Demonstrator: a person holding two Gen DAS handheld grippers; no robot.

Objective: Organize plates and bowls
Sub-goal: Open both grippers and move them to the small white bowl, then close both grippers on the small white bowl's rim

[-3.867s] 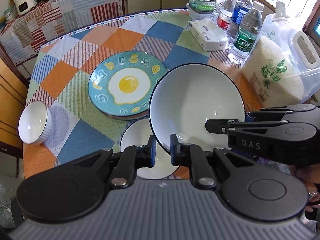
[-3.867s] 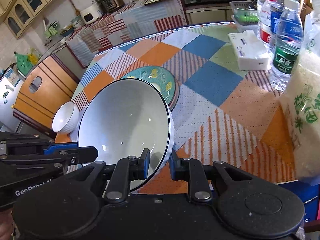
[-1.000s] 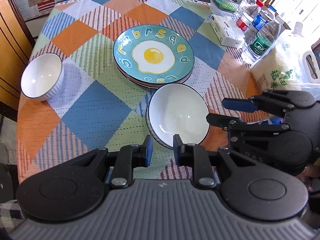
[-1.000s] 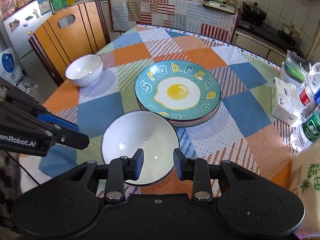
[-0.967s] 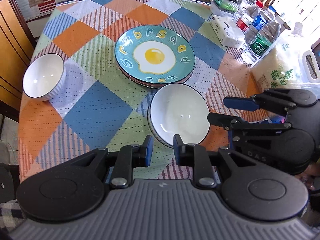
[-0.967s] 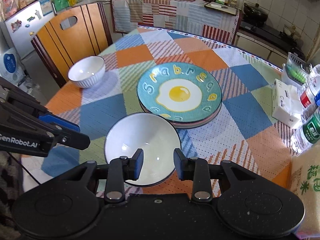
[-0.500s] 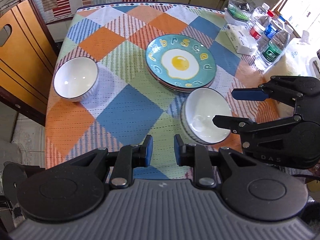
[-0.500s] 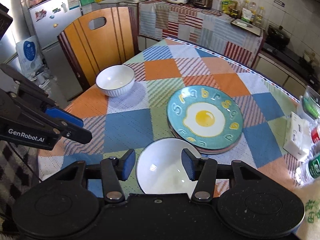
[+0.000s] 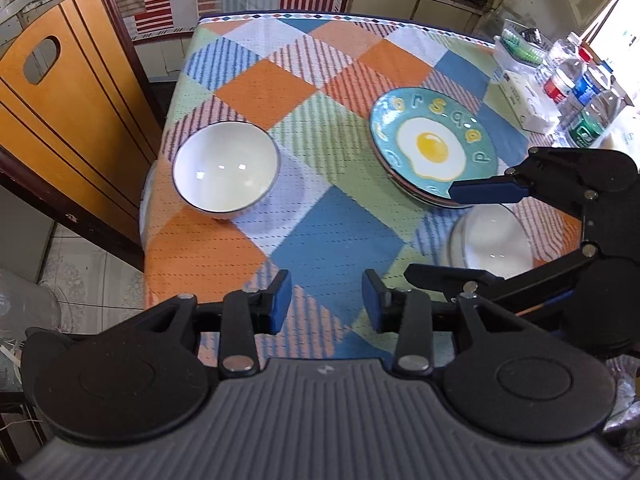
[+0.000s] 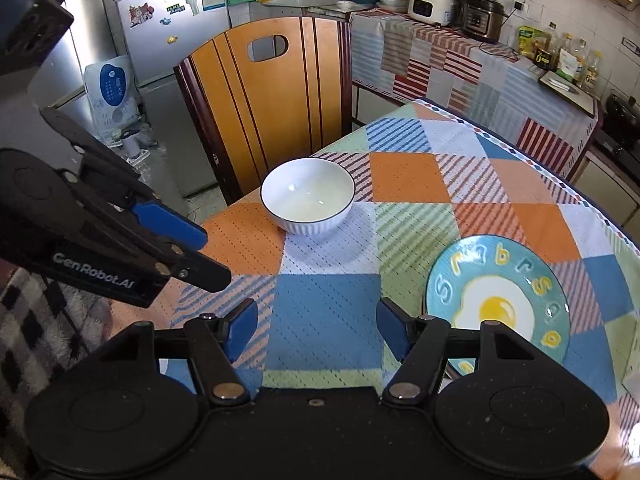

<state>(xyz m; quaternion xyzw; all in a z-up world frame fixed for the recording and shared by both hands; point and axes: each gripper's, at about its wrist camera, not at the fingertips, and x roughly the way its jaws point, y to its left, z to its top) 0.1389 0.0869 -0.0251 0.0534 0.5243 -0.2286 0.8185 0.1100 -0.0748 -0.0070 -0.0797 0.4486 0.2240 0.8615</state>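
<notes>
A small white bowl (image 9: 226,168) with a dark rim stands alone at the table's left side, by the chair; it also shows in the right wrist view (image 10: 307,196). A teal fried-egg plate (image 9: 434,150) tops a stack of plates; it shows in the right wrist view too (image 10: 498,300). A white wide bowl (image 9: 492,240) sits on another near the front edge, partly hidden by the right gripper. My left gripper (image 9: 326,300) is open and empty above the cloth. My right gripper (image 10: 318,330) is open and empty.
A wooden chair (image 10: 268,96) stands against the table's left edge. Water bottles (image 9: 580,84), a tissue pack (image 9: 524,100) and a basket (image 9: 520,42) crowd the far right. The checked tablecloth (image 9: 332,236) covers the table. A fridge (image 10: 172,48) and counter stand beyond.
Both grippers let go of the wide bowl, now resting on the other bowl, then swung left toward the small bowl. Both sets of jaws have opened wider.
</notes>
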